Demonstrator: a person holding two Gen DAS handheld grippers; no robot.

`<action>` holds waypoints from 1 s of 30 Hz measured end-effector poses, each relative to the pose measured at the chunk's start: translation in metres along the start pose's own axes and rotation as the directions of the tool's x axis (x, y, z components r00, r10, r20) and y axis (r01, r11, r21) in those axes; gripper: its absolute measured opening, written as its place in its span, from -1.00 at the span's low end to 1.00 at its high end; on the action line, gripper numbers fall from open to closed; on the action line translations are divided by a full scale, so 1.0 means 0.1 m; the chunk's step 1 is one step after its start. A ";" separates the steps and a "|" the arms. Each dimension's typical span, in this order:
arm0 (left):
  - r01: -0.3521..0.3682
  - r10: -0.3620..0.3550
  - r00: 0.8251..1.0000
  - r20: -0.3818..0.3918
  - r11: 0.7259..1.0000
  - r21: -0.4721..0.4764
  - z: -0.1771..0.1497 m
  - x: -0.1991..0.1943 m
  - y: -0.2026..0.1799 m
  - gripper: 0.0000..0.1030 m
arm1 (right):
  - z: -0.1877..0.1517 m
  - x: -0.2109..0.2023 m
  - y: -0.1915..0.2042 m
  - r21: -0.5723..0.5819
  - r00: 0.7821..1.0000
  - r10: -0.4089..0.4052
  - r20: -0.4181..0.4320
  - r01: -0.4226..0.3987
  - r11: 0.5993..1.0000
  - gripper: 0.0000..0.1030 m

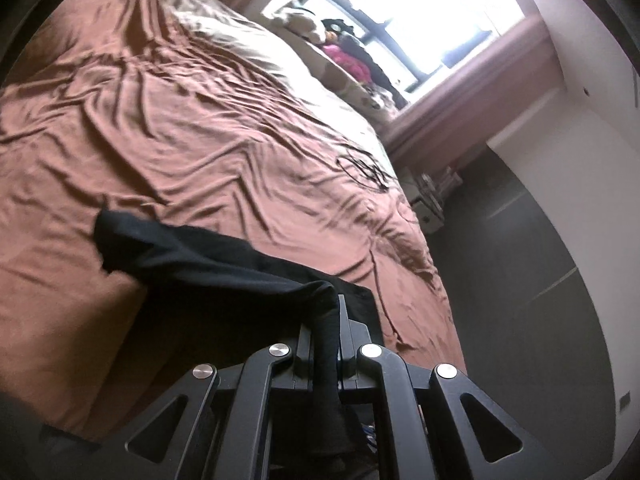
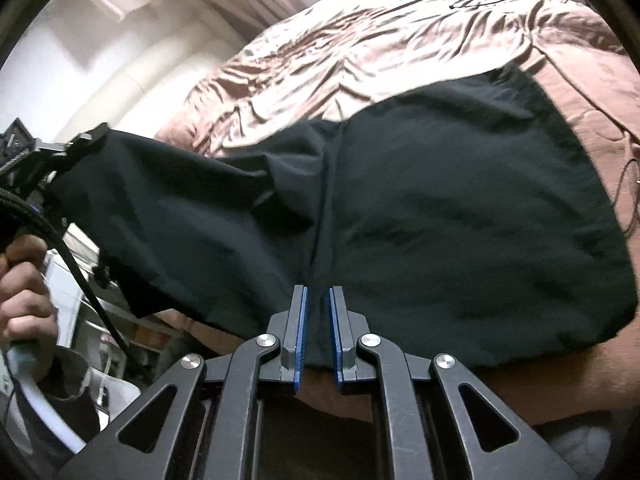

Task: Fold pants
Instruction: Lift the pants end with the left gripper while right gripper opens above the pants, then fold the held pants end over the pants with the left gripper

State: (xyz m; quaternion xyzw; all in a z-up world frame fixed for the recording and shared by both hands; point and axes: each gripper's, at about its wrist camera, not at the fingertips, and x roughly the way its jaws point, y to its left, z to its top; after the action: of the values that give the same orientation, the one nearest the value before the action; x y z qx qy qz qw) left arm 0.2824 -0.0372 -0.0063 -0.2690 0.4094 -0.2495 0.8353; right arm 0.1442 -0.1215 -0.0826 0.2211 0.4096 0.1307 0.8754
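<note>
Jaws of the left gripper [image 1: 325, 320] were clamped on one edge of the single pair of black pants [image 2: 440, 208]; those of the right gripper [image 2: 318, 320] pinched another edge. The pants hung between both, partly resting on one brown-sheeted bed [image 1: 180, 120].
</note>
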 end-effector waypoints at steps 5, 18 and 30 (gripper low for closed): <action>0.018 -0.015 0.998 -0.057 0.998 0.056 -0.03 0.32 -0.31 -0.87 | -0.04 -0.29 -0.15 0.014 0.998 0.016 0.064 -0.017 1.000 0.00; 0.086 -0.044 0.967 -0.251 0.984 0.157 -0.38 1.30 -0.98 -0.87 | -0.29 -1.04 -0.83 0.137 0.981 -0.033 0.189 0.006 0.991 0.35; 0.052 0.086 0.897 -0.433 0.953 0.298 -1.03 2.25 -1.30 -0.87 | -0.53 -1.43 -1.34 0.249 0.966 -0.080 0.245 0.017 0.968 0.35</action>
State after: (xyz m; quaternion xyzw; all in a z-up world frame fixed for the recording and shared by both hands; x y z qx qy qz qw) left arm 0.2944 -0.3011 -0.0982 -0.0711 0.5472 -0.3559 0.7542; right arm 0.0190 -0.2818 -0.0847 0.3322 0.3126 0.0280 0.8895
